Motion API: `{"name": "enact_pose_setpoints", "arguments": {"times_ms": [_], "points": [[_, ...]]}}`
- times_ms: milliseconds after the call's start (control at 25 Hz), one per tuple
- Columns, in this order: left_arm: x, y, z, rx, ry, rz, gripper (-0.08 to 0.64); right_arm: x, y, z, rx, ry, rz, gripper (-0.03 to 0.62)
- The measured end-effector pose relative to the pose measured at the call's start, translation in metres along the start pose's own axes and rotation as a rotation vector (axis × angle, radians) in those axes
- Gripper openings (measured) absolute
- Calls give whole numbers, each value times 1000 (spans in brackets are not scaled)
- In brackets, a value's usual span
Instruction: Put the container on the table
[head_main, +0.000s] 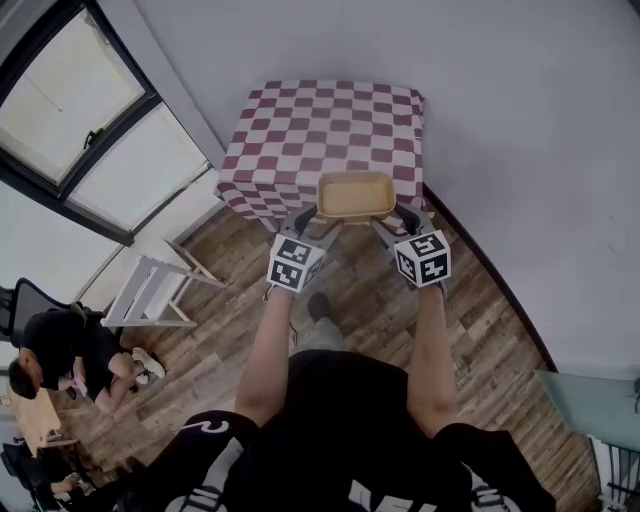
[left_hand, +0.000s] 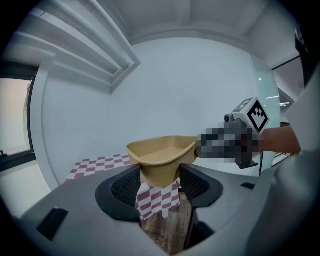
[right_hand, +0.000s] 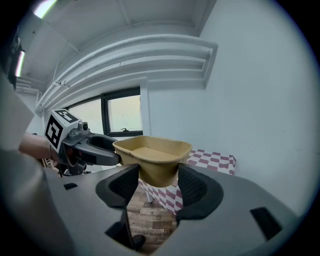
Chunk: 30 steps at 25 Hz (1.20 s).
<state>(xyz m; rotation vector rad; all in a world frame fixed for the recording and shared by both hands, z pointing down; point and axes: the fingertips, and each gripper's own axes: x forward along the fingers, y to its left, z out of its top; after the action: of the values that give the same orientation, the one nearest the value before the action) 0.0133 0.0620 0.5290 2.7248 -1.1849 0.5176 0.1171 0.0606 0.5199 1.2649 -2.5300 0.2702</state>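
Now tan shallow container (head_main: 356, 196), ends clenched by L gripper (head_main: 306, 221) & R gripper (head_main: 399, 219).

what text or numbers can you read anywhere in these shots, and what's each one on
"2": a white mark shaped like this on the person's dark clothing; it may be part of a logo.
White marks at the bottom edge of that clothing: cut off, unreadable.
Marker cubes on the left gripper and right gripper: square patterns only, no letters.
Container: no print visible.
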Motion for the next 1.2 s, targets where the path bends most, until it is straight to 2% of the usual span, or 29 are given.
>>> {"name": "enact_pose_setpoints", "arguments": {"times_ms": [240,600,1200], "points": [[19,43,15,-9,-20,6,258,42,-14,23,-19,8,2,261],[44,108,17,-28,-22,13,258,108,-26,44,-19,26,15,259],[61,199,0,-57,10,29,256,205,-22,56,-21,60,46,256]]}}
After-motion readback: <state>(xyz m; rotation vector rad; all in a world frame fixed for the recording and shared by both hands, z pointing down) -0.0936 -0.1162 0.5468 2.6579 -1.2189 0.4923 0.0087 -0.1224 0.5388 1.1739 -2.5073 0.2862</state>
